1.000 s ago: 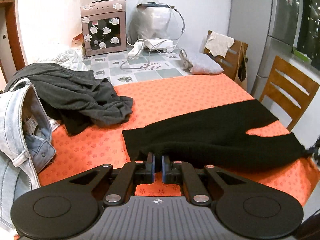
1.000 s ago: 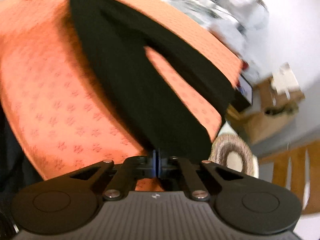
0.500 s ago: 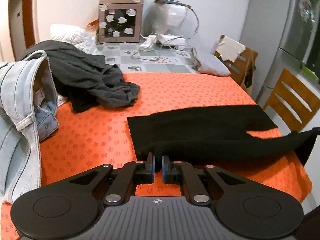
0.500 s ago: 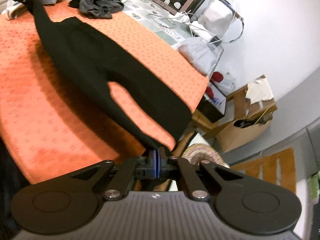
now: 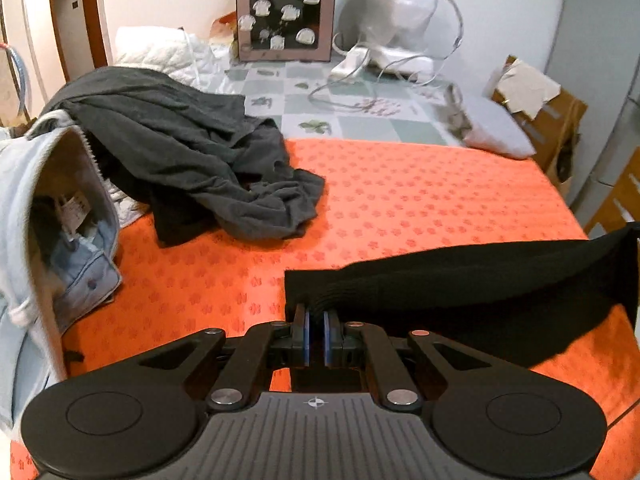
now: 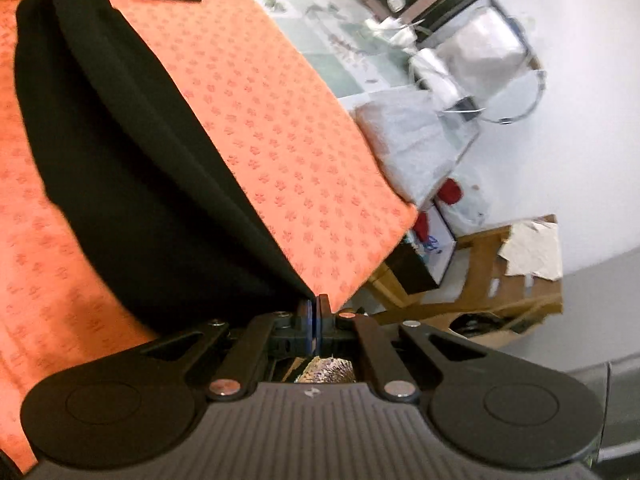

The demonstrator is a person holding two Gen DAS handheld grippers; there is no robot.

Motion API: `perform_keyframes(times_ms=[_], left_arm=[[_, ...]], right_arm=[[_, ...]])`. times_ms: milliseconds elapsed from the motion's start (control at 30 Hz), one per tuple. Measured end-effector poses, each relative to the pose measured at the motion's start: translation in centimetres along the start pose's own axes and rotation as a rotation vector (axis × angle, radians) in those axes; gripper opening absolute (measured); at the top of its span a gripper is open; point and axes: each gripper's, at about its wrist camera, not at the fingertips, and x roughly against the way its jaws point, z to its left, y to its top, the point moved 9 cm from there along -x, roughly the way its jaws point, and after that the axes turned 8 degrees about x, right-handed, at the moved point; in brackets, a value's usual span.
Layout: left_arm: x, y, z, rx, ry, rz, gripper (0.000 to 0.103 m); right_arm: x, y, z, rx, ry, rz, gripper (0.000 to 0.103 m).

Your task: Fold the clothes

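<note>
Black trousers (image 5: 460, 280) hang stretched between my two grippers over the orange cloth (image 5: 420, 200). My left gripper (image 5: 316, 316) is shut on their thick waistband end near the table's front. In the right wrist view the same black trousers (image 6: 132, 168) run up and to the left from my right gripper (image 6: 314, 306), which is shut on a thin leg hem near the table's right corner. The two legs lie together as one band, lifted off the cloth along most of their length.
A crumpled dark grey garment (image 5: 192, 160) and a pale denim piece (image 5: 52, 216) lie at the left. At the back stand a sticker-covered box (image 5: 286, 12), a white bag (image 5: 396, 12), cables and a grey pouch (image 5: 496, 132). Cardboard box (image 6: 516, 276) and wooden chair stand off the table's right side.
Both grippers have carried the trousers toward the table's front. The far leg has come off the cloth, the gap between the legs has closed, and the right end has lifted.
</note>
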Motion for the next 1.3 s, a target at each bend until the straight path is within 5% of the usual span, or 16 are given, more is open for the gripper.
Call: perform_keyframes(times_ms=[500, 633, 700, 833, 1300], left_arm=[[-7.4, 2.3, 0.3, 0.041, 0.074, 0.128, 0.011], [-8.6, 2.4, 0.8, 0.054, 0.091, 0.141, 0.021], [-8.8, 2.8, 1.3, 0.09, 0.086, 0.127, 0.036], [-8.0, 3.0, 2.5, 0.176, 0.059, 0.117, 0.048], [-2.9, -4.2, 6.0, 0.534, -0.027, 0.178, 0.056]], right_arm=[[-7.6, 0.8, 0.3, 0.027, 0.174, 0.126, 0.002], [-8.2, 0.7, 0.5, 0.018, 0.186, 0.135, 0.003], [-8.3, 0.5, 0.7, 0.02, 0.186, 0.143, 0.007], [-8.1, 0.1, 0.7, 0.01, 0.167, 0.144, 0.024], [-1.3, -5.0, -1.4, -0.527, 0.154, 0.07, 0.044]])
